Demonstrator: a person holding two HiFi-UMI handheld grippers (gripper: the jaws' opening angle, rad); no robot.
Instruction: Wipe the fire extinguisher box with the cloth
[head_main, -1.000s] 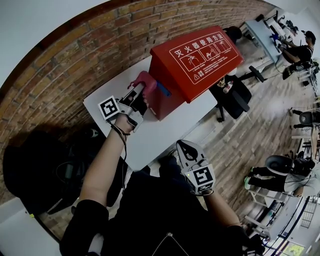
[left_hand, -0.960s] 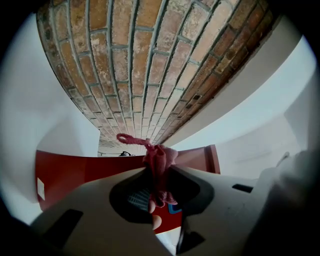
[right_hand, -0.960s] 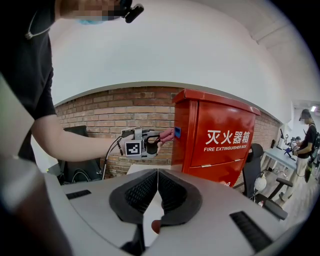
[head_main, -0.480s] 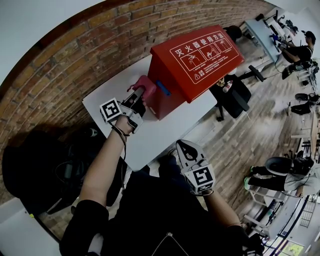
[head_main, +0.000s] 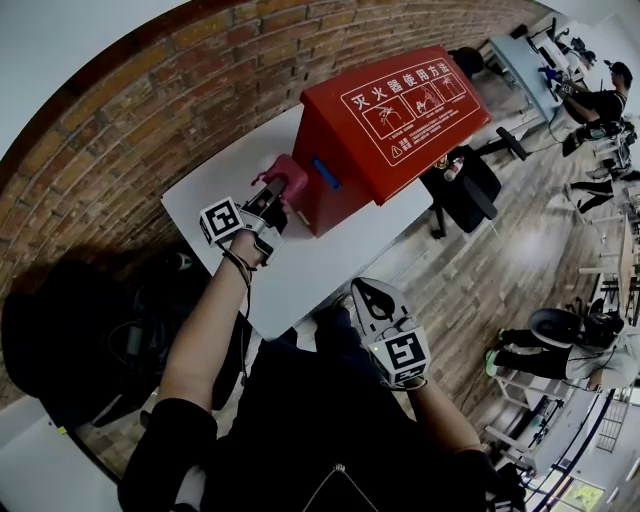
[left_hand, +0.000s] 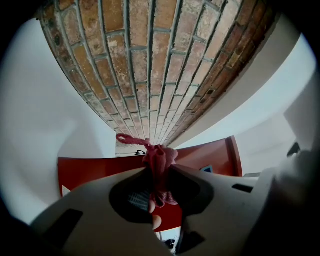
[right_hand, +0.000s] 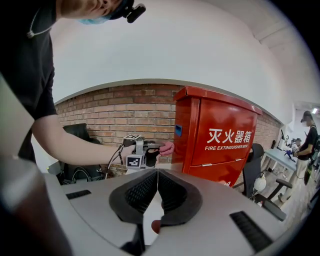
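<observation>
A red fire extinguisher box (head_main: 395, 115) with white print lies on a white table (head_main: 300, 270); in the right gripper view the red box (right_hand: 220, 137) stands upright at right. My left gripper (head_main: 272, 198) is shut on a pink cloth (head_main: 287, 172), pressing it against the box's left side wall near a small blue latch (head_main: 325, 172). The left gripper view shows the pink cloth (left_hand: 159, 160) bunched between the jaws, the red box wall (left_hand: 90, 167) just behind it. My right gripper (head_main: 368, 298) hangs shut and empty below the table's near edge; the right gripper view shows the left gripper (right_hand: 152, 147) with the cloth (right_hand: 167, 147).
A brick wall (head_main: 150, 110) runs behind the table. A black office chair (head_main: 465, 190) stands right of the table. Dark bags (head_main: 90, 330) sit on the floor at left. People work at desks (head_main: 530, 60) at the far right over a wood floor.
The left gripper with the cloth has slid a little up along the box's side wall. The right gripper has stayed where it was.
</observation>
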